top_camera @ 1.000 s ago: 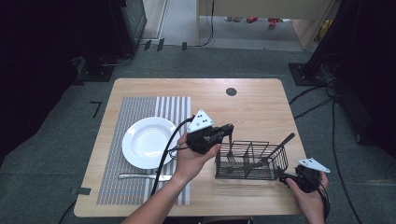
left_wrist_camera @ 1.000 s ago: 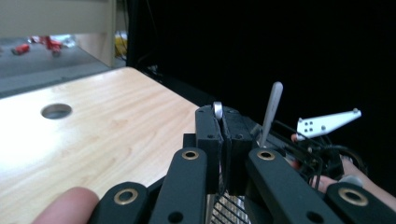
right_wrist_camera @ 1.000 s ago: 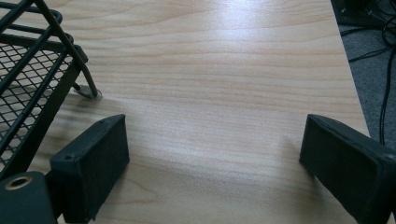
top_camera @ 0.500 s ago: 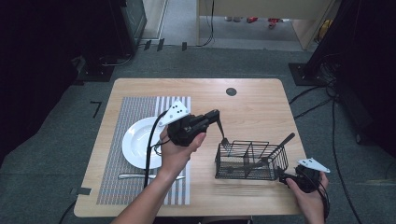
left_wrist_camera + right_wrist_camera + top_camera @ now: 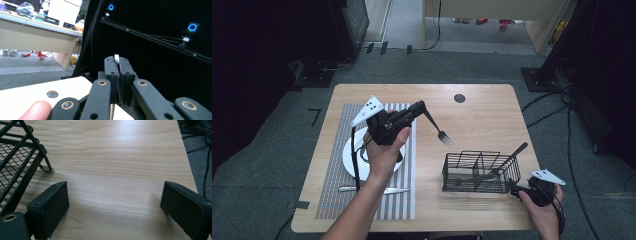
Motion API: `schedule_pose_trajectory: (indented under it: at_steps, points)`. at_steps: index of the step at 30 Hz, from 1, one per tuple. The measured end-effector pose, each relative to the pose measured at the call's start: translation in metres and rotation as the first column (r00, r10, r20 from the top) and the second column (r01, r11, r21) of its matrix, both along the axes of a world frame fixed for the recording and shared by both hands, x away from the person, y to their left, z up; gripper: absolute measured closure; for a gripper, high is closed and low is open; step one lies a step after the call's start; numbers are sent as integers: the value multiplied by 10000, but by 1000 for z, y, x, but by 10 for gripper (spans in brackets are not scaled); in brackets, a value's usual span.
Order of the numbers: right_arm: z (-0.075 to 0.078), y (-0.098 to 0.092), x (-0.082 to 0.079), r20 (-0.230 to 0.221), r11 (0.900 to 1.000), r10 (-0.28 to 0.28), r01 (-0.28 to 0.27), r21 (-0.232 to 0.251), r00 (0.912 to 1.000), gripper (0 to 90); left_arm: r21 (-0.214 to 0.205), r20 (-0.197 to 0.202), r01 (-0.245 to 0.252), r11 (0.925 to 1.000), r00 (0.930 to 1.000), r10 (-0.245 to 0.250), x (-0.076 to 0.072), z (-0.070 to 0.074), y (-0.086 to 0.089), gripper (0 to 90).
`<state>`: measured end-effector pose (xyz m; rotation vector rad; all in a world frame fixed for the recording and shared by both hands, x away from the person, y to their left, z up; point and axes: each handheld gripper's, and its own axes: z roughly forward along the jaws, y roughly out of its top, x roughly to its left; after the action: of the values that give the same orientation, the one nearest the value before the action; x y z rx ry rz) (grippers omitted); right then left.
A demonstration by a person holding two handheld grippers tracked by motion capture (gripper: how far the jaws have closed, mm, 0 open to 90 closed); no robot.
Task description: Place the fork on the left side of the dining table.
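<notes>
metal fork (image 5: 439, 131) clamped in the left hand-held gripper (image 5: 421, 107), tines down.

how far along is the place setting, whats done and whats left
Done: the plate sits on the striped placemat with a knife in front of it. In hand: the left gripper is shut on a fork, held in the air between plate and wire caddy. Left: setting the fork down, probably by the plate; one dark utensil remains in the caddy. The right gripper rests open beside it.
</notes>
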<state>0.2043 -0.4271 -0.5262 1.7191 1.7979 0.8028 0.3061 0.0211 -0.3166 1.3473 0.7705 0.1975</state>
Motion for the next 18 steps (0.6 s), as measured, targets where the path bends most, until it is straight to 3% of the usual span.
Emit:
schedule_pose_trajectory:
  at_steps: [3, 6, 12, 14, 15, 16, 17, 18]
  points:
    - [0, 0, 0, 0, 10000, 0, 0, -2, 10000, 76, -282, -261, -253, 9993, 9994, 246, 8, -5, 10, 891]
    - [0, 0, 0, 0, 10000, 1, -1, -5, 10000, 76, -337, -392, -664, 9972, 9971, 651, 16, -12, 17, 891]
    - [0, 0, 0, 0, 10000, -1, 1, -2, 10000, 77, -516, -806, -1041, 9932, 9917, 998, 30, -24, 32, 891]
    - [0, 0, 0, 0, 10000, -5, 5, 1, 10000, 77, -530, -1188, -1399, 9887, 9840, 1328, 39, -34, 41, 891]
    - [0, 0, 0, 0, 10000, -5, 5, 1, 10000, 77, -530, -1188, -1399, 9887, 9840, 1328, 39, -34, 41, 891]
    - [0, 0, 0, -9, 10000, 1, -1, -2, 10000, 77, -608, -1444, -1578, 9856, 9784, 1478, 46, -41, 48, 890]
    - [0, 0, 0, -9, 10000, 1, -1, -2, 10000, 77, -608, -1444, -1578, 9856, 9784, 1478, 46, -41, 48, 890]
    - [0, 0, 0, -11, 10000, 5, -5, -11, 10000, 76, -674, -1679, -1821, 9810, 9713, 1688, 52, -48, 54, 890]
